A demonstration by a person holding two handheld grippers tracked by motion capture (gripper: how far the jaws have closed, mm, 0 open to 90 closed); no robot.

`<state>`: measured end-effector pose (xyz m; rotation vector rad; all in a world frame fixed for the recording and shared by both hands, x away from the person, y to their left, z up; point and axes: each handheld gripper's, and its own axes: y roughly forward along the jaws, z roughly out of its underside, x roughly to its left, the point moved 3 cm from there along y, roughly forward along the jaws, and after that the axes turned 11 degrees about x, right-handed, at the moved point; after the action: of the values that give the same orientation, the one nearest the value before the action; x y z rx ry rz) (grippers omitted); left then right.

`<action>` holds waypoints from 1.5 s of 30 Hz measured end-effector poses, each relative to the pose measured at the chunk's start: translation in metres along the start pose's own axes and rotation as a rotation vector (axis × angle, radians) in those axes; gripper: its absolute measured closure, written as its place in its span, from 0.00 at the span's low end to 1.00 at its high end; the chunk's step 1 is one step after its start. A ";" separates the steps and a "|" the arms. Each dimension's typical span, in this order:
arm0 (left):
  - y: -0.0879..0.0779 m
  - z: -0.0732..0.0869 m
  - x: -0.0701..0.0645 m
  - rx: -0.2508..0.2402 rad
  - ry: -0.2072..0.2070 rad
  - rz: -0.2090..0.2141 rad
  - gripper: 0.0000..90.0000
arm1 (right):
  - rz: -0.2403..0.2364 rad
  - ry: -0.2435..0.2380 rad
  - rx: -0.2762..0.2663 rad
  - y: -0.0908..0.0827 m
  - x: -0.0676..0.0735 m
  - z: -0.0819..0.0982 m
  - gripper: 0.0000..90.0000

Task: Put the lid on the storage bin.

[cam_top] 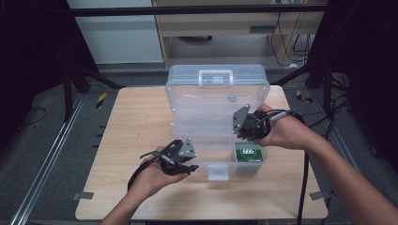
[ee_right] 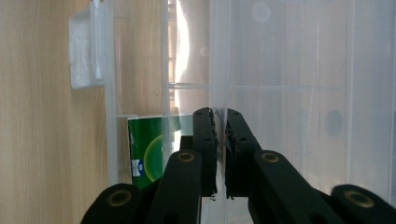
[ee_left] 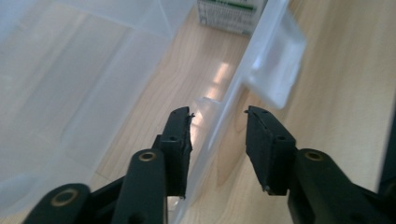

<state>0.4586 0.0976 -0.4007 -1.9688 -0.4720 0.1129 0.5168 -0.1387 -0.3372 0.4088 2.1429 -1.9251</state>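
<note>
A wooden surface (cam_top: pixel 131 122) carries a clear plastic box (cam_top: pixel 206 117) near its middle, toward the far edge, with its lid (cam_top: pixel 217 96) standing open and a white latch (cam_top: pixel 218 171) on its front wall. A green packet (cam_top: pixel 248 153) lies in the box's front right corner. The right gripper (cam_top: pixel 241 123), held over the box's right side, has its jaws pinching a thin clear plastic wall of the box. The left gripper (cam_top: pixel 187 164) sits at the box's front left, its jaws spread either side of the front wall without touching it.
</note>
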 end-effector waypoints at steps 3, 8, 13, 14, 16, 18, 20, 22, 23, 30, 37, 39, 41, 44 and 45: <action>-0.016 0.003 0.002 -0.029 -0.014 0.012 0.65 | -0.002 -0.003 -0.001 0.000 0.000 0.000 0.94; -0.048 0.006 0.018 -0.060 -0.043 -0.024 0.74 | -0.001 -0.004 -0.003 0.001 0.001 0.000 0.94; -0.070 0.005 0.049 -0.085 -0.101 -0.084 0.85 | 0.004 -0.003 -0.005 0.001 0.001 0.000 0.92; -0.074 0.005 0.056 -0.091 -0.117 -0.098 0.88 | 0.004 -0.004 -0.005 0.001 0.002 0.000 0.92; -0.079 0.003 0.070 -0.094 -0.145 -0.115 0.93 | 0.007 -0.007 0.000 0.000 0.002 0.000 0.92; -0.083 0.000 0.083 -0.104 -0.178 -0.113 0.96 | 0.008 -0.007 -0.002 0.001 0.002 0.000 0.92; -0.086 -0.005 0.094 -0.105 -0.199 -0.126 0.99 | 0.006 -0.004 -0.005 0.001 0.002 0.000 0.92; -0.087 -0.009 0.102 -0.101 -0.207 -0.141 1.00 | 0.010 -0.007 -0.003 0.001 0.002 0.000 0.92; -0.087 -0.011 0.105 -0.098 -0.214 -0.141 1.00 | 0.009 -0.006 -0.004 0.001 0.002 0.000 0.92; -0.083 -0.022 0.124 -0.122 -0.265 -0.115 1.00 | 0.017 -0.010 -0.006 0.001 0.003 0.000 0.92; -0.081 -0.024 0.135 -0.130 -0.307 -0.107 1.00 | 0.016 -0.011 -0.014 0.001 0.005 0.002 0.92; -0.082 -0.025 0.138 -0.133 -0.312 -0.108 1.00 | 0.016 -0.013 -0.015 0.002 0.006 0.001 0.92; -0.082 -0.025 0.139 -0.134 -0.316 -0.109 1.00 | 0.018 -0.015 -0.012 0.002 0.006 0.001 0.92; -0.081 -0.024 0.141 -0.133 -0.323 -0.103 1.00 | 0.018 -0.018 -0.012 0.002 0.007 0.001 0.92; -0.081 -0.024 0.141 -0.132 -0.324 -0.100 1.00 | 0.019 -0.018 -0.008 0.002 0.007 0.001 0.92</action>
<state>0.5725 0.1593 -0.3001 -2.0602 -0.8049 0.3488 0.5107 -0.1394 -0.3417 0.4071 2.1270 -1.9016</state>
